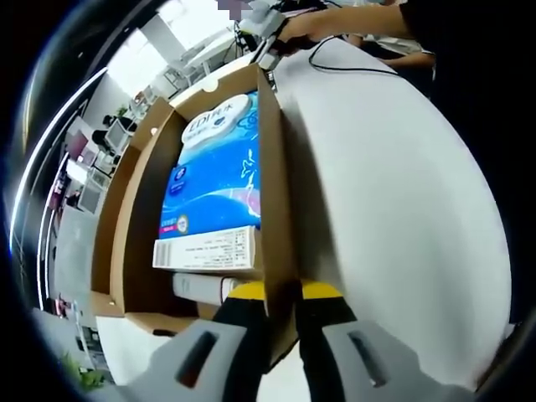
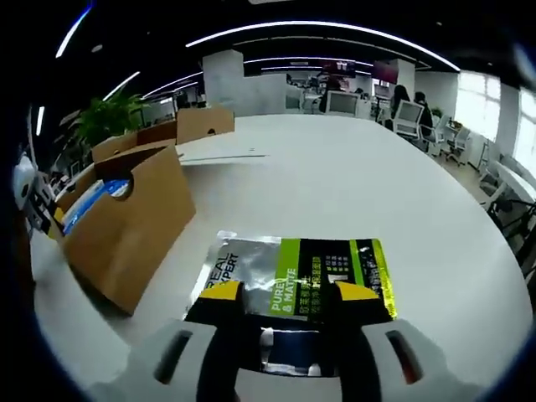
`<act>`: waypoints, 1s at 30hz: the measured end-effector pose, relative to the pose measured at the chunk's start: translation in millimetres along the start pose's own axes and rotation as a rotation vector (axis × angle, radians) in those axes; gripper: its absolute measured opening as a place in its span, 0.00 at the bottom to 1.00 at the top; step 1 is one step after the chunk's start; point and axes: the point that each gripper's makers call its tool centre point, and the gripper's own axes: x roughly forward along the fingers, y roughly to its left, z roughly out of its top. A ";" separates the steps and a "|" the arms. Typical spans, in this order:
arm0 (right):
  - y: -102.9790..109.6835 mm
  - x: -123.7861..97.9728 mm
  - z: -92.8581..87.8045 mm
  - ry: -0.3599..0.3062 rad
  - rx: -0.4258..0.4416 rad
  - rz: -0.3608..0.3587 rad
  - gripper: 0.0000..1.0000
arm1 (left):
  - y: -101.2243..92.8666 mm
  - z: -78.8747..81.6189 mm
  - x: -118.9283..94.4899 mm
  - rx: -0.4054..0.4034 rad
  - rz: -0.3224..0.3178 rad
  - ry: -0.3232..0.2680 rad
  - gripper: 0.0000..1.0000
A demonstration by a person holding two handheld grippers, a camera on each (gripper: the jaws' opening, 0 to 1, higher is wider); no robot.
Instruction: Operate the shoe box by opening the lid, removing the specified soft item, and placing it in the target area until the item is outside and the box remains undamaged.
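The open cardboard shoe box (image 1: 134, 209) lies on the white table (image 1: 394, 193), with a blue and white soft pack (image 1: 219, 180) inside it. My left gripper (image 1: 283, 306) is shut on the box's right wall (image 1: 275, 167), one yellow-tipped jaw on each side. In the right gripper view a silver and green pouch (image 2: 293, 272) lies flat on the table, to the right of the box (image 2: 126, 226). My right gripper (image 2: 289, 306) stands open over the pouch's near edge. At the box's far end, a hand holds that gripper (image 1: 264, 29).
A white carton (image 1: 205, 249) and a white tube (image 1: 201, 287) lie at the box's near end. A black cable (image 1: 352, 67) trails over the table. More cardboard boxes (image 2: 201, 124) and a plant (image 2: 109, 113) stand at the far left. Office desks and chairs (image 2: 410, 117) line the back.
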 end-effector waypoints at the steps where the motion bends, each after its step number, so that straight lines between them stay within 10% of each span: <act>1: 0.0 0.0 -0.9 -0.004 -0.009 -0.008 0.39 | 0.2 0.0 0.1 0.000 0.001 0.000 0.10; 9: 8.3 -8.6 4.5 0.021 -0.069 -0.043 0.41 | 0.9 -0.4 1.4 0.009 0.015 0.023 0.11; 12: 24.9 -33.6 43.8 -0.048 -0.103 -0.033 0.41 | 1.4 -0.8 2.0 0.017 0.022 0.035 0.12; 21: 105.5 -76.6 128.6 0.013 -0.198 0.115 0.52 | 1.2 -1.0 2.0 0.017 0.022 0.032 0.12; 30: 174.5 -44.3 112.8 0.244 -0.273 0.156 0.59 | 0.1 -0.4 1.4 0.031 0.028 0.031 0.12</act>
